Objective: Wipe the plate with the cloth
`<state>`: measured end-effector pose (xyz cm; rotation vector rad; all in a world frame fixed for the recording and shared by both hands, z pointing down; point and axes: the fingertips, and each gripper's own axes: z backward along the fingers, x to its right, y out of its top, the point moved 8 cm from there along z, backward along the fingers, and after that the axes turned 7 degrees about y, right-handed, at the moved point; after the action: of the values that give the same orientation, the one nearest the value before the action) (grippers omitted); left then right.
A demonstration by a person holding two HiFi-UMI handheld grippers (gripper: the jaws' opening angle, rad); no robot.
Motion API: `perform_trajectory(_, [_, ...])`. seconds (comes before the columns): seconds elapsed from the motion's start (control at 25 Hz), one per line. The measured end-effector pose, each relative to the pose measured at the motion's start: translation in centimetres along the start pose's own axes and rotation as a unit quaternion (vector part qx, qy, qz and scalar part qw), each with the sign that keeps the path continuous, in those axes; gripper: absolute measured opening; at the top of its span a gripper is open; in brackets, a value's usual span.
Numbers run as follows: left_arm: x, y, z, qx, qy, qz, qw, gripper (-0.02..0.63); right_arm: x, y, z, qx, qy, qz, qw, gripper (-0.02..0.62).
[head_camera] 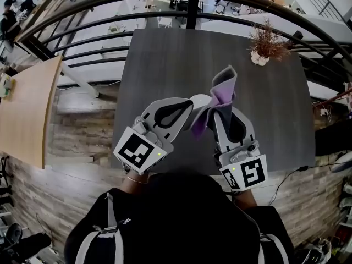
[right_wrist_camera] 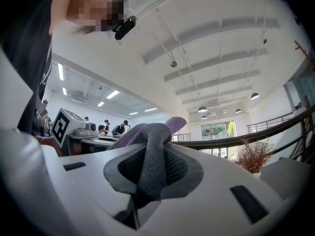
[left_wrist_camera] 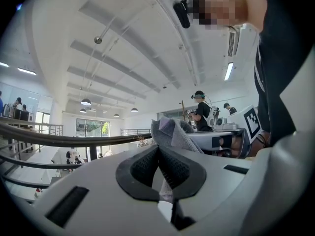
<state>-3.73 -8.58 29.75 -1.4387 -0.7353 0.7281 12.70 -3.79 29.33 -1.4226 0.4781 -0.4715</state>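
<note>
Nearest is the person's dark-clad shoulders (head_camera: 176, 224), with both hands held level over the counter (head_camera: 159, 59). The left gripper (head_camera: 188, 104) angles in from the left, and its fingers are fully closed. Its black pads (left_wrist_camera: 140, 168) meet on a thin pale strip, but I cannot tell whether that strip is cloth or a plate's edge. The right gripper (head_camera: 221, 114) points away from the person. Its fingers are clamped on the cloth (head_camera: 225, 89), grey on one face and purple on the other. The cloth stands up in a fold above the fingertips and trails down between the two grippers. A smooth white rounded piece (head_camera: 200, 101) sits just off the left fingertips, touching the cloth; it may be the plate, though too little of it shows to be sure. Further off, a dried plant (head_camera: 265, 44) in a pale pot stands at the counter's far right corner. A dark railing (head_camera: 190, 15) curves behind it.
</note>
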Motion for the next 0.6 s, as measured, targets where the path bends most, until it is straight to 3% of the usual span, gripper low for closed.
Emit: perform_trajectory(0.6, [0.9, -0.1, -1.8, -0.002, 0.012, 0.007, 0.9999, 0.008, 2.1, -0.1, 0.1, -0.006, 0.025, -0.006, 1.000, 0.063])
